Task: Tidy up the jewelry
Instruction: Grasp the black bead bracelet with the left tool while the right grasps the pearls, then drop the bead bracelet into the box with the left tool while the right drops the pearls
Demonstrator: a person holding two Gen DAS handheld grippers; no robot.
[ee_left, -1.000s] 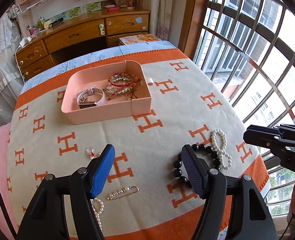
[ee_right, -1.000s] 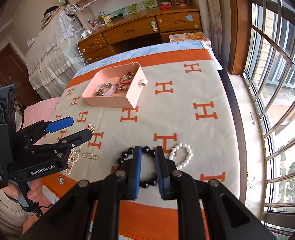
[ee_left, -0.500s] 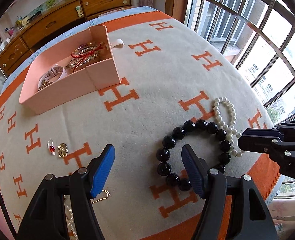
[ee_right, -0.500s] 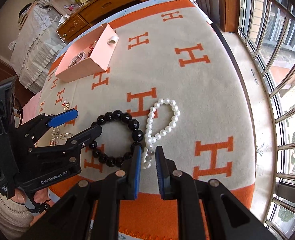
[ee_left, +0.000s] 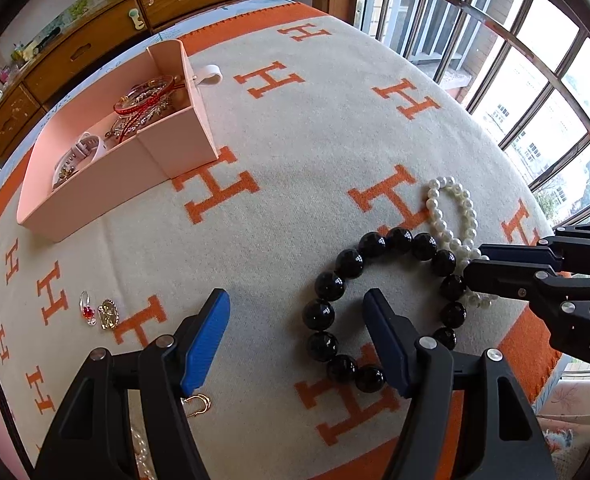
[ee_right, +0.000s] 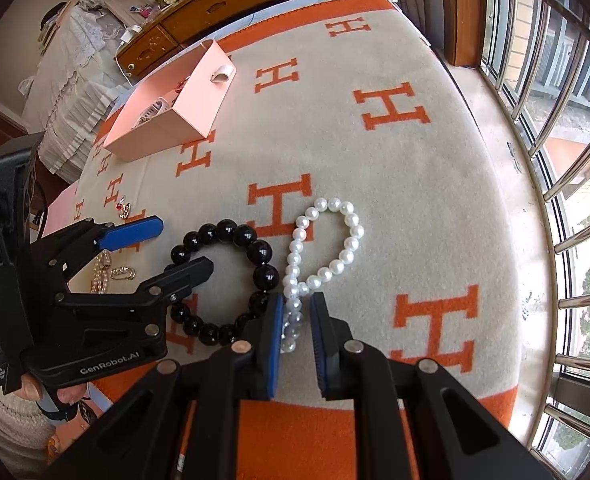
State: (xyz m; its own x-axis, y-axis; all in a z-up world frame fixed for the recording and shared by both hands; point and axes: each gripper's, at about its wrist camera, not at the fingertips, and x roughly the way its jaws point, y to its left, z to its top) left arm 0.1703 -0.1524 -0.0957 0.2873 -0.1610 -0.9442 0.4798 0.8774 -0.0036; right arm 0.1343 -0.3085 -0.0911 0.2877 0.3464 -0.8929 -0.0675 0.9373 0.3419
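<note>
A black bead bracelet [ee_left: 375, 304] [ee_right: 231, 280] lies on the blanket next to a white pearl bracelet [ee_left: 453, 216] [ee_right: 327, 248]. My left gripper [ee_left: 295, 312] [ee_right: 183, 246] is open, its right finger inside the black ring and its left finger outside. My right gripper [ee_right: 297, 308] [ee_left: 475, 260] is open by a narrow gap, and the near end of the pearl bracelet lies between its fingers. A pink tray [ee_left: 107, 184] [ee_right: 199, 96] at the far left holds a white watch and red and gold bracelets.
The orange and cream H-pattern blanket [ee_left: 315, 128] covers the surface. Small earrings [ee_left: 99, 312], a gold pin [ee_left: 197, 402] and a pearl strand [ee_right: 101, 272] lie near my left gripper. A barred window is on the right, a wooden dresser [ee_left: 107, 40] behind.
Both grippers have come down closer to the blanket. The left gripper now straddles the black bracelet. The right gripper's fingers have opened a little and now flank the end of the pearl bracelet.
</note>
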